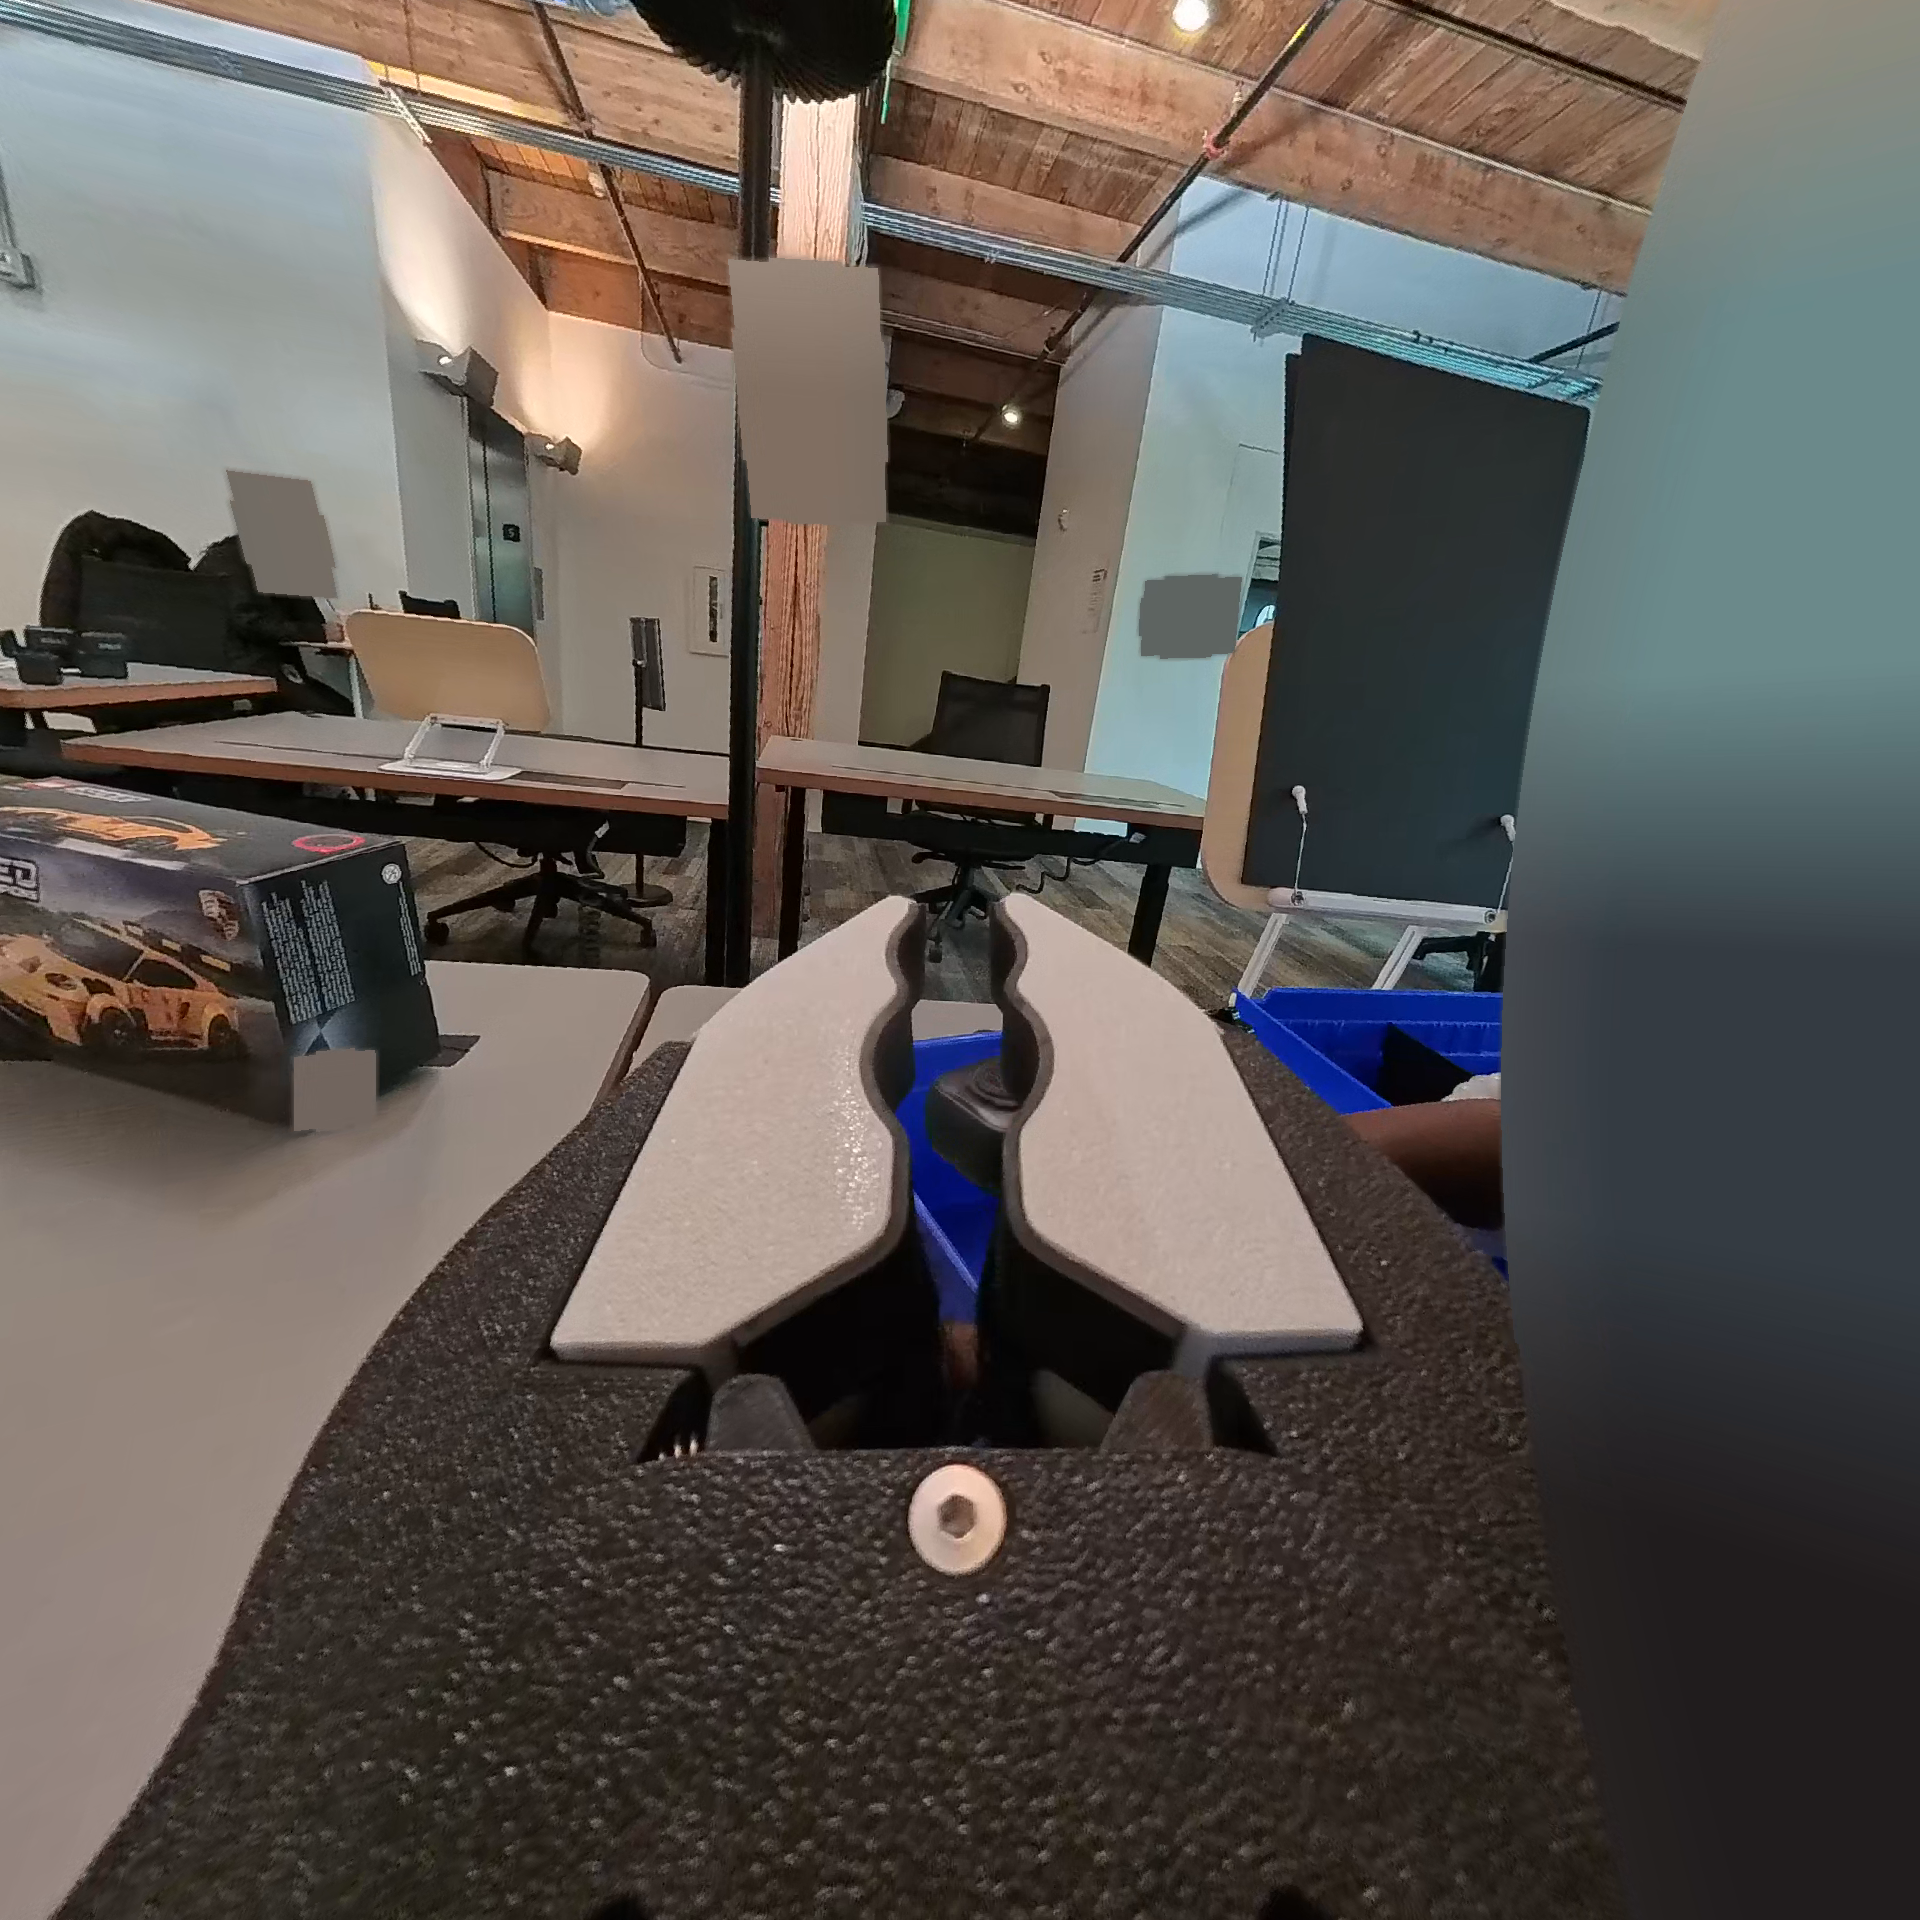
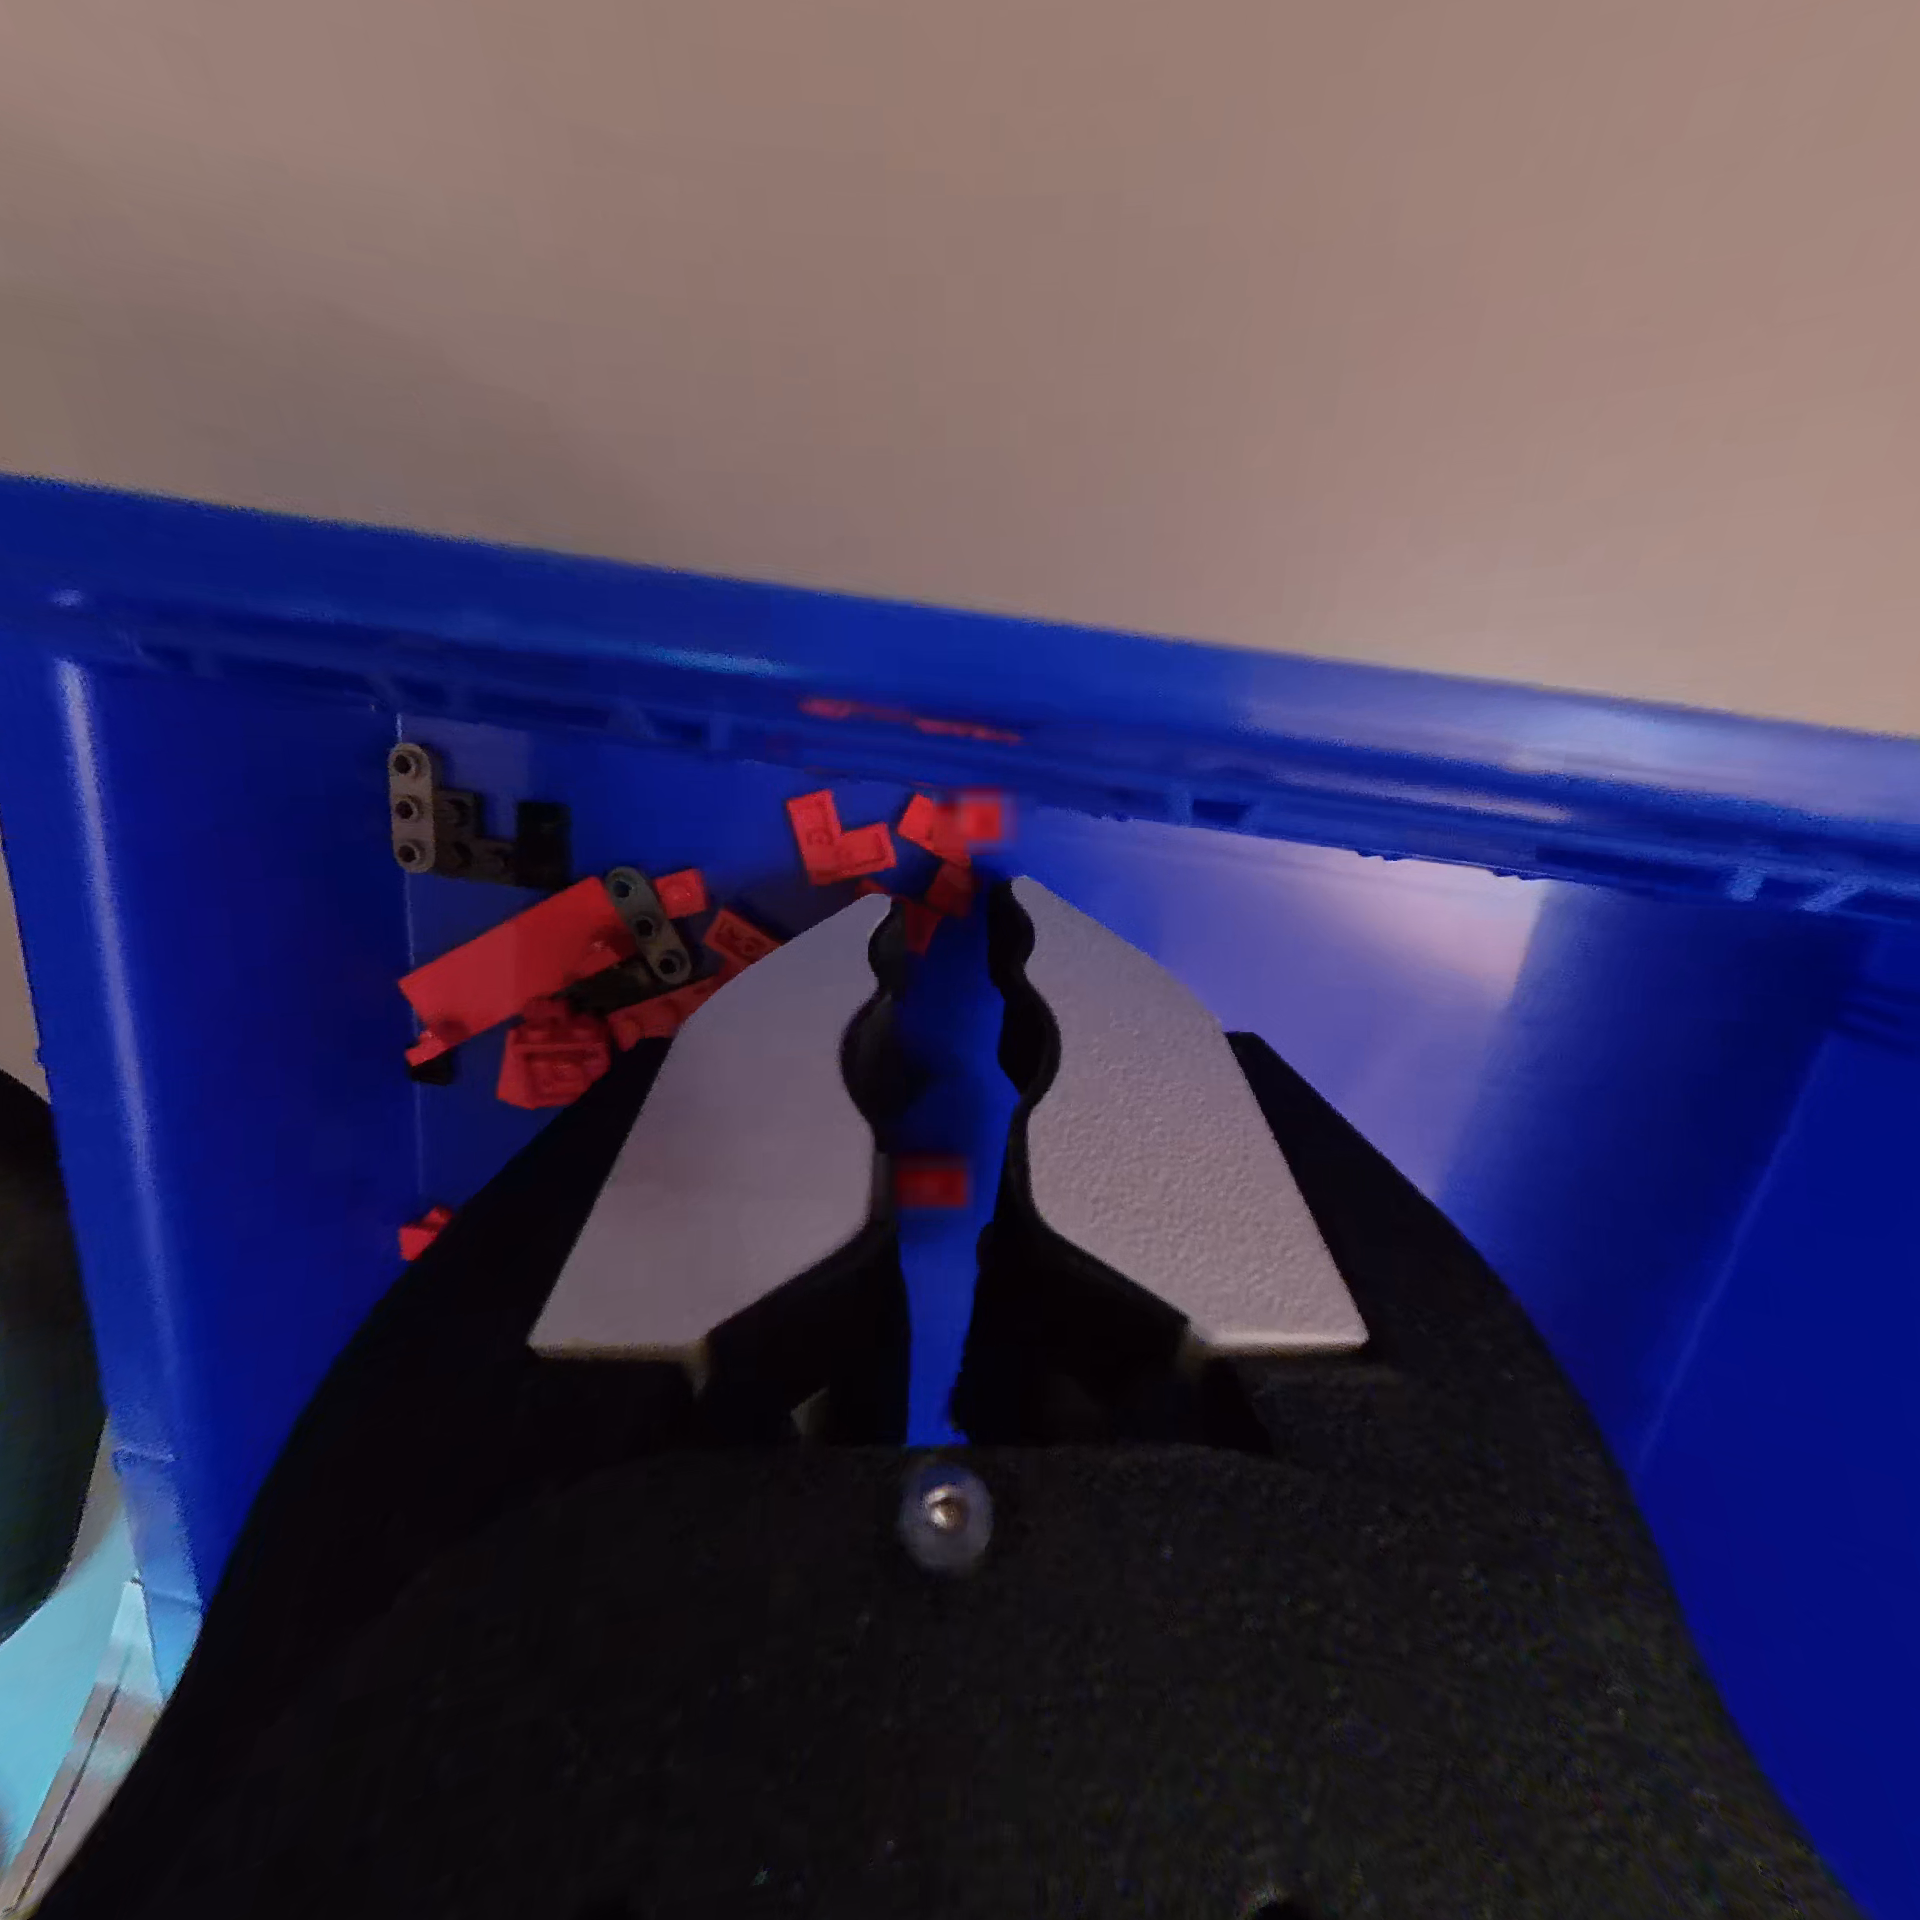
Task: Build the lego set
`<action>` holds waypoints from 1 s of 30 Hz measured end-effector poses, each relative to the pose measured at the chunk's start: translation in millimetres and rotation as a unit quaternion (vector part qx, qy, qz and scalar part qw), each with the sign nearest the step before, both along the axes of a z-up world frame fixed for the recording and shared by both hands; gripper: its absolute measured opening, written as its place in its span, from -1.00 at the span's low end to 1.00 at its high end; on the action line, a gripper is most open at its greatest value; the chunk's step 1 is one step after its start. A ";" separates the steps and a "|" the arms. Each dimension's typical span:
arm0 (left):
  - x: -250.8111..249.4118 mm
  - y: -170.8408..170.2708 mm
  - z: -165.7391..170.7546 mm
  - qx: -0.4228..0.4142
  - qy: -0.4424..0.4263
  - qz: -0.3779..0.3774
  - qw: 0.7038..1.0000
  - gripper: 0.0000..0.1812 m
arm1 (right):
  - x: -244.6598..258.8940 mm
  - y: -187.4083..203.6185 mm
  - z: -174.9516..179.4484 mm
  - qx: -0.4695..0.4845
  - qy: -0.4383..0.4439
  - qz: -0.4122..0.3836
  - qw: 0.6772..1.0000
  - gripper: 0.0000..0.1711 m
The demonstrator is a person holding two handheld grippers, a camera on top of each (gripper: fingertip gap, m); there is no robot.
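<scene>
My left gripper [image 1: 956, 920] is narrowly open above the grey table [image 1: 260, 1299], level with the room. A black part [image 1: 971, 1107] shows through its gap over a blue bin [image 1: 1340, 1039]; blue shows between the part and the left finger. My right gripper [image 2: 948, 896] is open and reaches down into a blue bin [image 2: 1039, 675]. Its tips are at a pile of small red bricks [image 2: 520, 956] and dark grey and black pieces [image 2: 457, 821] along the far wall. A small red piece [image 2: 951, 883] lies between the tips. Another red piece [image 2: 928, 1184] shows through the gap.
The set's box [image 1: 208, 956] with a yellow car on it lies on the table at left. A black divider [image 1: 1423, 1060] stands in the bin, and a person's arm [image 1: 1434, 1143] reaches in. A large blurred grey shape [image 1: 1714, 935] fills the right side. Desks and chairs stand behind. Left tips to right tips: about 25 centimetres.
</scene>
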State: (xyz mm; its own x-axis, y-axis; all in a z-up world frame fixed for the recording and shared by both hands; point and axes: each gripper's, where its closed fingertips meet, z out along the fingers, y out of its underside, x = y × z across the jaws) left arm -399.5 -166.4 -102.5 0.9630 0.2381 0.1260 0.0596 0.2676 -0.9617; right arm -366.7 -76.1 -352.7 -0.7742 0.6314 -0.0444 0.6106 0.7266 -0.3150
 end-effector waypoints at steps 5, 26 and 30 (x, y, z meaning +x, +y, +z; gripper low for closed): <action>-0.1 0.9 -0.8 -0.001 -0.002 -0.002 1.000 -0.88 | 11.3 -1.8 1.7 0.021 0.003 0.022 1.000 -0.72; 1.3 0.6 0.7 -0.002 0.002 0.002 1.000 -0.88 | 3.9 -1.0 15.8 -0.003 0.026 -0.008 1.000 -0.88; 5.4 3.4 1.5 -0.010 0.008 0.002 1.000 -0.88 | 38.9 6.3 78.9 -0.020 0.082 -0.045 0.995 -0.89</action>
State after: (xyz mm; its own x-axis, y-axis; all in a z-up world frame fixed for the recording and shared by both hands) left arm -394.1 -163.0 -101.0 0.9640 0.2439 0.1062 0.0438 0.2482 -0.9677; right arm -327.8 -69.8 -273.9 -0.7135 0.6988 0.0520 0.6103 0.6562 -0.4438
